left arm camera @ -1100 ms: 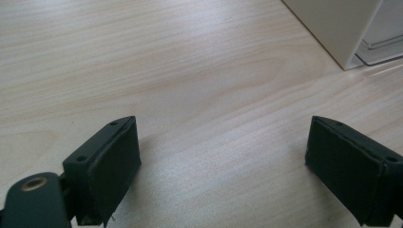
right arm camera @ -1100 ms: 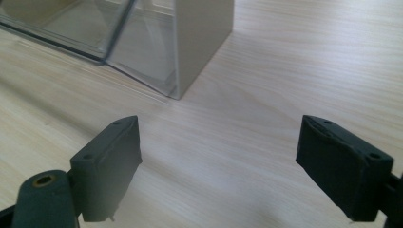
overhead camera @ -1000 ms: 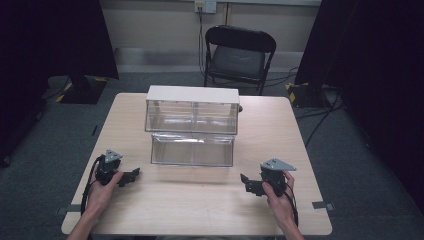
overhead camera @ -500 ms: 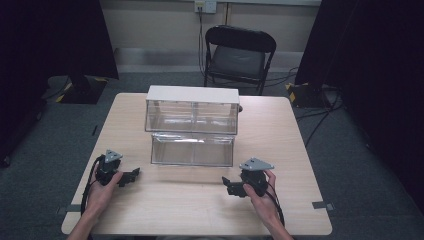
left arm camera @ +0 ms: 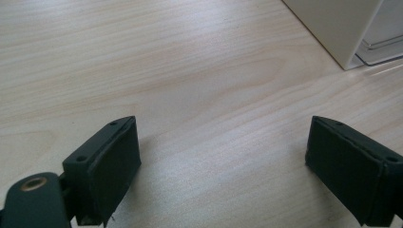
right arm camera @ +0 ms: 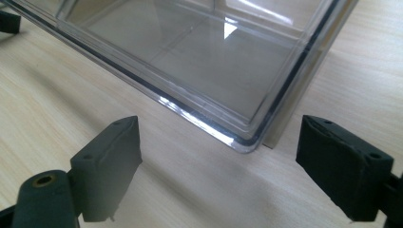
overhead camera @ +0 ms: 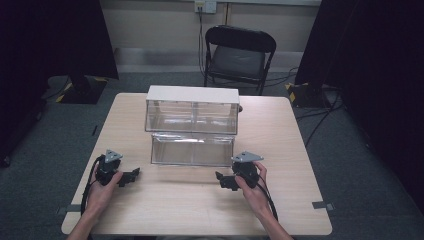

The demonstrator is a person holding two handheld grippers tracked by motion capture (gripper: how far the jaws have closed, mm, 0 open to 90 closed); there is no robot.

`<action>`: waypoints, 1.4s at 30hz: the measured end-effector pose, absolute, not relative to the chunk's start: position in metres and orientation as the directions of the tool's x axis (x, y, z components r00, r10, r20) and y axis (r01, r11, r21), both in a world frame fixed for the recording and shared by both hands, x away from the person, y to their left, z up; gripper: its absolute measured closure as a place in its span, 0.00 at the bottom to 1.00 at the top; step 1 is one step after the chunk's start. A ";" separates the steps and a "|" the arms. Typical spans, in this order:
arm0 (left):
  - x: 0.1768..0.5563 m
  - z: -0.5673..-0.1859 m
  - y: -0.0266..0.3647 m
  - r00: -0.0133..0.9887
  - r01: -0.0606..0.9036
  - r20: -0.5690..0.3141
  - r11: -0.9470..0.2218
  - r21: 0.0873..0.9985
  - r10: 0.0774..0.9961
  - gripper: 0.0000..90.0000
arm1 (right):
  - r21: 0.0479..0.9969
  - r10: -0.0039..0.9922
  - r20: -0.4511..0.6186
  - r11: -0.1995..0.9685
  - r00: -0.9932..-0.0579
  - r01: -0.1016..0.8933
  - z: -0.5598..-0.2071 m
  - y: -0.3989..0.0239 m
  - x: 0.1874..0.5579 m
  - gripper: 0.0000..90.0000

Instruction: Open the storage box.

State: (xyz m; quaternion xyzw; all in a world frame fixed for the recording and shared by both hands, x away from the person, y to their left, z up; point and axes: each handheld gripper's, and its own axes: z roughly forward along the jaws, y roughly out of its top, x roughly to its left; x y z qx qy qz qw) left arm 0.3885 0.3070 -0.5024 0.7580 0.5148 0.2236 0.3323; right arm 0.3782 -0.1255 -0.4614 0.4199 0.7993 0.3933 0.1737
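Note:
A white-topped cabinet (overhead camera: 192, 94) with clear compartments stands mid-table, and a clear plastic drawer (overhead camera: 192, 149) lies pulled out in front of it. My right gripper (overhead camera: 223, 180) is open, just below the drawer's front right corner. In the right gripper view that drawer corner (right arm camera: 247, 142) sits between and beyond the jaws, a short way off. My left gripper (overhead camera: 131, 176) rests open on the wood at the front left, well apart from the drawer. In the left gripper view the cabinet's white side (left arm camera: 340, 28) shows at the top right, with bare wood between the jaws.
The wooden table (overhead camera: 280, 125) has bare room on both sides of the cabinet and along its front edge. A black folding chair (overhead camera: 237, 52) stands beyond the far edge. Dark curtains hang at both sides and cables lie on the grey floor.
My right gripper has slid left along the table, from near the right edge to just below the drawer's front right corner. The left gripper has stayed put.

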 end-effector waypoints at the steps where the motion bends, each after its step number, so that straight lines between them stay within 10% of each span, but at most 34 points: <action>1: 0.388 -0.502 0.307 0.369 0.632 -0.004 -0.248 0.734 0.929 0.12 | 0.773 0.807 0.053 0.339 -0.588 0.536 -0.462 -0.125 0.380 0.16; 42: 0.388 -0.502 0.307 0.370 0.632 -0.004 -0.248 0.734 0.929 0.12 | 0.796 0.819 0.106 0.270 -0.563 0.542 -0.462 -0.114 0.390 0.08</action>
